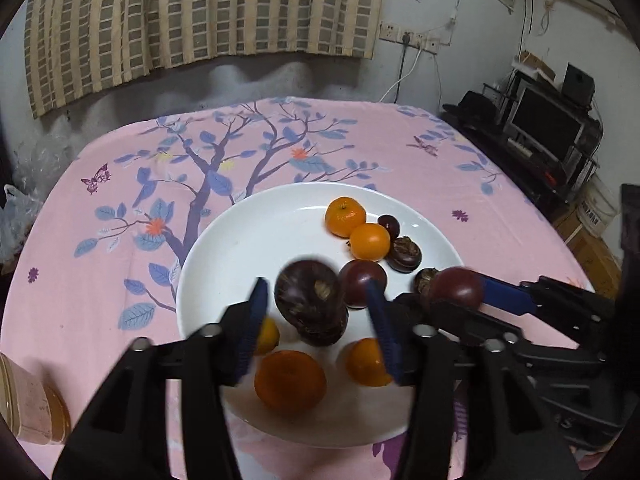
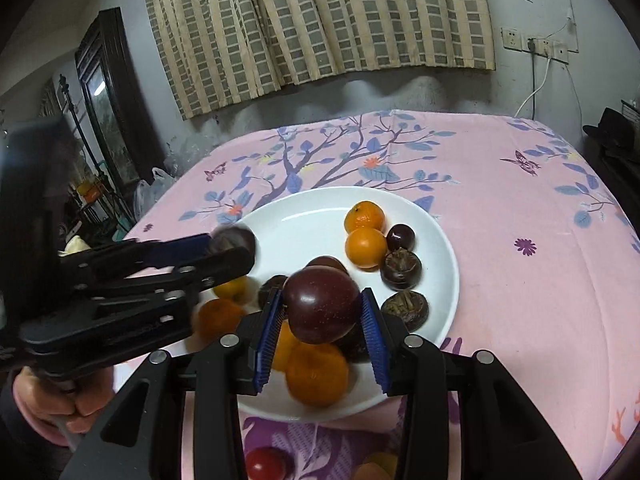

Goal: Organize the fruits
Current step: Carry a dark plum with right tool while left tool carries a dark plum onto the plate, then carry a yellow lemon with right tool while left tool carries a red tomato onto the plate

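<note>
A white plate (image 1: pixel 256 240) (image 2: pixel 304 224) on the pink flowered cloth holds several oranges (image 1: pixel 370 242) (image 2: pixel 365 248) and dark fruits (image 1: pixel 405 255) (image 2: pixel 401 266). My left gripper (image 1: pixel 317 284) hangs open over the plate's near side. A blurred dark brown fruit (image 1: pixel 308 300) sits between its blue pads with a gap on each side. In the right wrist view that gripper (image 2: pixel 228 248) comes in from the left with the blurred fruit (image 2: pixel 234 240) at its tip. My right gripper (image 2: pixel 321 294) (image 1: pixel 460 292) is shut on a dark red plum (image 2: pixel 322 306) (image 1: pixel 456 288), above the plate.
An amber jar (image 1: pixel 32 400) stands at the cloth's near left. A red fruit (image 2: pixel 266 462) and an orange one (image 2: pixel 376 464) lie on the cloth in front of the plate. A person's hand (image 2: pixel 60 404) grips the left tool. Dark shelving (image 1: pixel 540 132) stands off to the right.
</note>
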